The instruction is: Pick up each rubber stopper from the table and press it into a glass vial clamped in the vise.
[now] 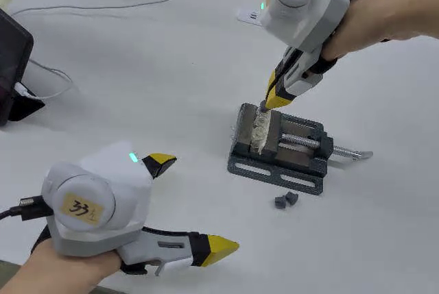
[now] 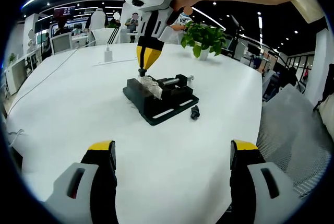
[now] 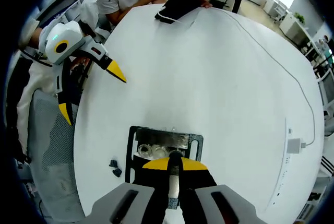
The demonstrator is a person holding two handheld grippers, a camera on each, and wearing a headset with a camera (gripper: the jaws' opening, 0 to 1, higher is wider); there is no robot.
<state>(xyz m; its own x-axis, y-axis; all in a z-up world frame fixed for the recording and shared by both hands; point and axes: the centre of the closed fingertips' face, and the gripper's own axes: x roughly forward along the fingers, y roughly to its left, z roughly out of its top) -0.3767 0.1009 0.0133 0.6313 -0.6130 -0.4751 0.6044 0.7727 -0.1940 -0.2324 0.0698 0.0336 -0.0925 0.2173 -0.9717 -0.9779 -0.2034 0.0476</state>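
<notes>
Fingers, right: on the right gripper [image 1: 269, 103], drawn almost together and pinching a dark stopper [image 3: 175, 156] at the yellow tips.
Held stopper: pointed down at the far end of the vials [image 1: 260, 129]. Whether it is seated in a vial mouth or only touching it cannot be told.
Fingers, left: on the left gripper [image 1: 199, 203], spread wide with nothing between them.
Left gripper position: low over the bare table [image 1: 171, 88], near the person and well apart from the vise [image 1: 302, 164]. Its own view looks across the table at the vise and the right gripper above it.
Vials: clear glass, standing in a row between the two vise jaws.
Vise: dark grey, flat on the table, with its screw and handle pointing away from the vials.
Loose stoppers [image 1: 287, 200]: two dark pieces touching each other, lying on the table just beside the base of the vise.
Hands: one grips each gripper body from behind.
Table: white and round.
Cable [image 1: 137, 4]: runs along the table's far side.
Black device [image 1: 12, 54]: at the table's left edge, well apart from the vise.
</notes>
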